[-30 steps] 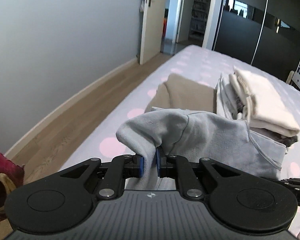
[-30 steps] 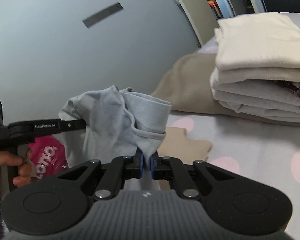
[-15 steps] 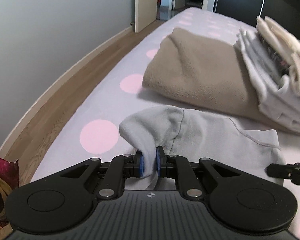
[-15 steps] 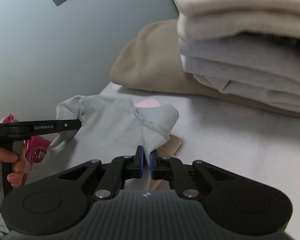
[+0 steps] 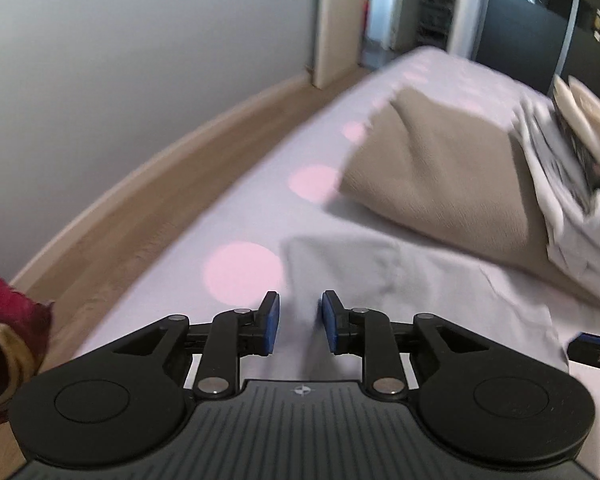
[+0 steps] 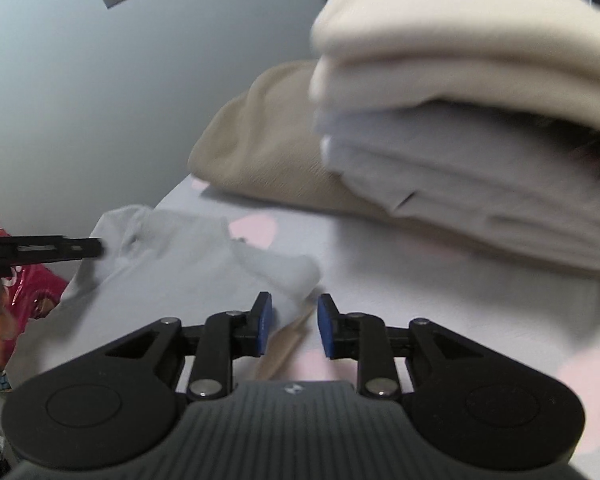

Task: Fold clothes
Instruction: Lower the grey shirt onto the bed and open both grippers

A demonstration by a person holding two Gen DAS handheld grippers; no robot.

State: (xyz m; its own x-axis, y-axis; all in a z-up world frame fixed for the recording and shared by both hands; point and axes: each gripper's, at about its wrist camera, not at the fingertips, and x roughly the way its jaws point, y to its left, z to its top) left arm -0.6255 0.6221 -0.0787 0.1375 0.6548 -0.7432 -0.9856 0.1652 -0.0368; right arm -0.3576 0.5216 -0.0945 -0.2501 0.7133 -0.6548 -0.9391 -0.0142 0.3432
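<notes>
A light grey shirt (image 5: 412, 280) lies flat on the bed, folded over; it also shows in the right wrist view (image 6: 172, 256). My left gripper (image 5: 299, 322) is open and empty at the shirt's near left corner. My right gripper (image 6: 291, 330) is open and empty just behind the shirt's right corner, above a tan piece of cloth (image 6: 288, 340). The tip of the right gripper (image 5: 592, 350) shows at the right edge of the left wrist view, and the left gripper (image 6: 40, 248) shows at the left of the right wrist view.
A folded tan garment (image 5: 432, 172) lies beyond the shirt. A stack of folded cream and grey clothes (image 6: 480, 120) stands to the right of it. The bed sheet (image 5: 240, 268) is lilac with pink dots. Its left edge drops to a wooden floor (image 5: 148, 208). Pink items (image 6: 32, 284) lie at the left.
Both grippers lowered the grey shirt onto the bed and opened, letting go of its corners. The shirt now lies flat.
</notes>
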